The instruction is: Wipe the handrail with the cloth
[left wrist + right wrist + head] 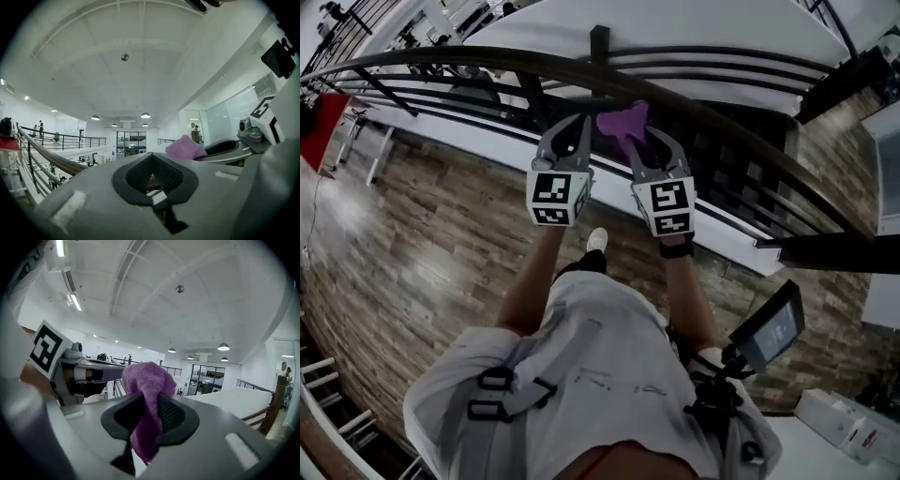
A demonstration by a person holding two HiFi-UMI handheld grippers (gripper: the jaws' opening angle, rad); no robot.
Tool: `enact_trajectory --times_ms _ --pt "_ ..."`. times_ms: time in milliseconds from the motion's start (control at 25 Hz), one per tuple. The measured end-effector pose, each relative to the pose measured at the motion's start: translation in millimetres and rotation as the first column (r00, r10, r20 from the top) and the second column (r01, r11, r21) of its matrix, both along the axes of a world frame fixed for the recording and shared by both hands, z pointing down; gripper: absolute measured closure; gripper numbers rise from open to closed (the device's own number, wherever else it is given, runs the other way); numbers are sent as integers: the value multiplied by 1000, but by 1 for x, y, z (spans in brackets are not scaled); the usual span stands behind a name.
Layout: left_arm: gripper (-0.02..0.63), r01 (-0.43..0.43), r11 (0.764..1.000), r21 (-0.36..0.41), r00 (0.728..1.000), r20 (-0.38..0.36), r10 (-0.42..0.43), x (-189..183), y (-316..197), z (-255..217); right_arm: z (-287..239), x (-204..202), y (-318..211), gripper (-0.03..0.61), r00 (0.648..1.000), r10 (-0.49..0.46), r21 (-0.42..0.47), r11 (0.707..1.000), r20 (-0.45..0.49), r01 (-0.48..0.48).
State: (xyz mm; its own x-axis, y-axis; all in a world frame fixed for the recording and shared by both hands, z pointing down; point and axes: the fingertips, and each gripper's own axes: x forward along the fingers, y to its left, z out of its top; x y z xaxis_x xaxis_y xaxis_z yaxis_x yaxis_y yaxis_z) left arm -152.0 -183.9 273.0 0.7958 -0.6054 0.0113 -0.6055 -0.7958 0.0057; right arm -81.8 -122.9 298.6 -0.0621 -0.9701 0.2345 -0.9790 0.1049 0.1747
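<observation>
The right gripper [639, 142] is clamped tight on the purple cloth [622, 120]. In the right gripper view the cloth [148, 380] runs up between the closed pads and bunches in a loose tuft above them. From the head view that tuft sits right at the dark curved handrail [469, 56], near the middle of its run and just beside the black post [599, 42]. Whether the cloth presses on the rail or is just short of it cannot be told. The left gripper [573, 127] is alongside, its jaws closed on nothing, as the left gripper view shows [151, 161]. No wiped stretch can be made out on the wood, so the job looks to be at or near its start. The long sweep of rail to the left and the descending part to the right both seem still to be done. The post breaks the top line of the rail and would interrupt a straight pass. The black bars [534, 103] under the rail and the empty left gripper crowd the space beside the cloth. The wooden floor [412, 234] lies far below, beyond the rail.
</observation>
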Motion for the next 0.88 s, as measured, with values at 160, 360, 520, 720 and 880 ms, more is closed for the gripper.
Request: enact_trajectory --times_ms 160,360,520,720,880 --pt "614 65 998 -4 997 -28 -65 -16 -63 0 3 -6 -87 488 990 -140 -47 989 10 140" --pt "614 134 990 -51 985 -104 -138 -48 -132 -2 23 -25 -206 488 950 -302 -210 937 -79 280" --pt "614 210 971 -116 968 -112 -223 -84 -165 16 47 -57 -291 489 906 -422 -343 856 -33 387" --pt "614 233 958 -164 962 -108 -253 -103 -193 31 62 -83 -369 488 877 -481 -434 790 -1 433" --pt "614 241 948 -206 958 -104 -267 -111 -202 41 90 -97 -403 488 860 -510 -563 719 -30 407"
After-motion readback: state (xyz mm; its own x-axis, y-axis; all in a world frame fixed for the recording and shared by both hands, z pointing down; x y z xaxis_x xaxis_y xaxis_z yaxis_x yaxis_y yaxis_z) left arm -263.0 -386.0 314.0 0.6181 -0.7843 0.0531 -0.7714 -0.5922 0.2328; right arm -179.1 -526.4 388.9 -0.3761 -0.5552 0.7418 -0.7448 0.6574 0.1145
